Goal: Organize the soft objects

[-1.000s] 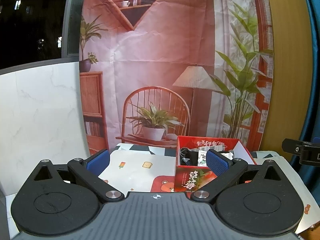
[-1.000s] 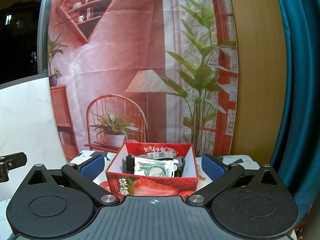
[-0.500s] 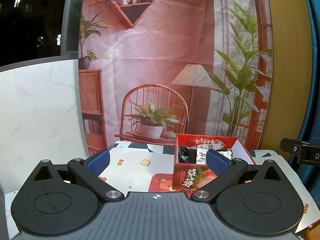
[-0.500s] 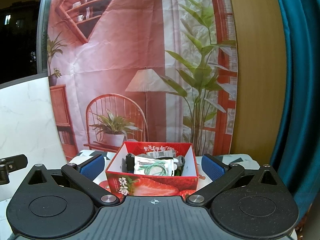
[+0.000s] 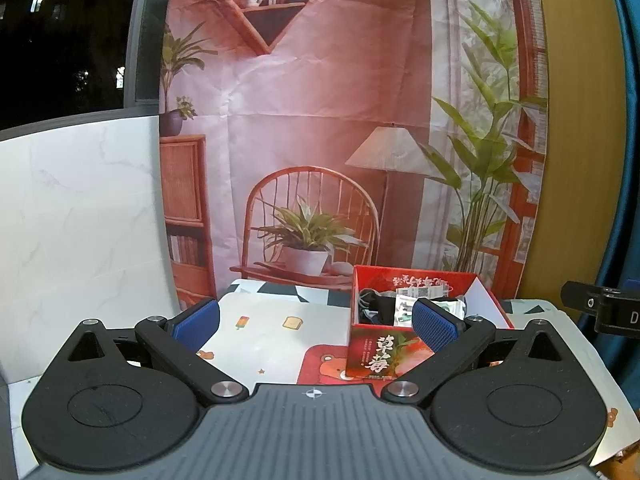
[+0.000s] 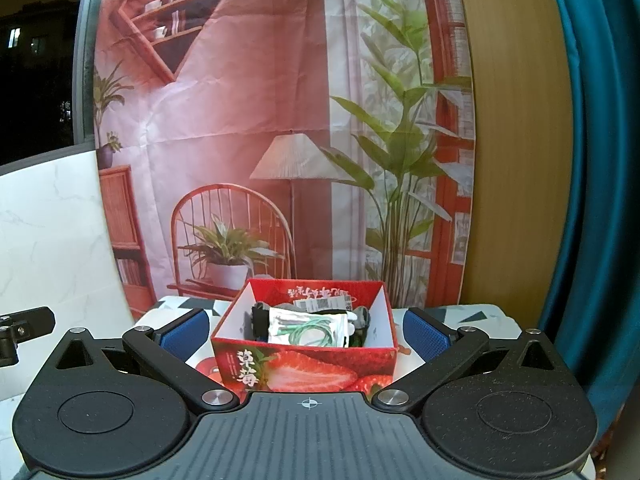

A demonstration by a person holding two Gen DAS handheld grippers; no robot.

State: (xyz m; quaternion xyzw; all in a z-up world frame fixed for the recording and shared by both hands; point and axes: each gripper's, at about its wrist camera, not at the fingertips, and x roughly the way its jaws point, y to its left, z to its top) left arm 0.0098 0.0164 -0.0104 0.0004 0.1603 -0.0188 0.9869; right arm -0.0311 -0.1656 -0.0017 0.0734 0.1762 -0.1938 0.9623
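A red strawberry-print box (image 6: 304,368) stands on the table with several soft items inside: a clear packet with green cord (image 6: 310,330) and dark fabric pieces (image 6: 260,320). The box also shows in the left wrist view (image 5: 380,354), to the right of centre. My right gripper (image 6: 306,332) is open and empty, its blue pads either side of the box and nearer the camera. My left gripper (image 5: 316,320) is open and empty, over the patterned table mat (image 5: 272,328), left of the box.
A printed backdrop (image 5: 320,140) of a room hangs behind the table. A white marble-look panel (image 5: 80,220) stands at the left. A wood panel and teal curtain (image 6: 592,160) are at the right. Part of the other gripper (image 5: 600,308) shows at the right edge.
The left wrist view has shifted slightly, so the box sits a little lower and further right. The right gripper view is almost unchanged. Both grippers stay open.
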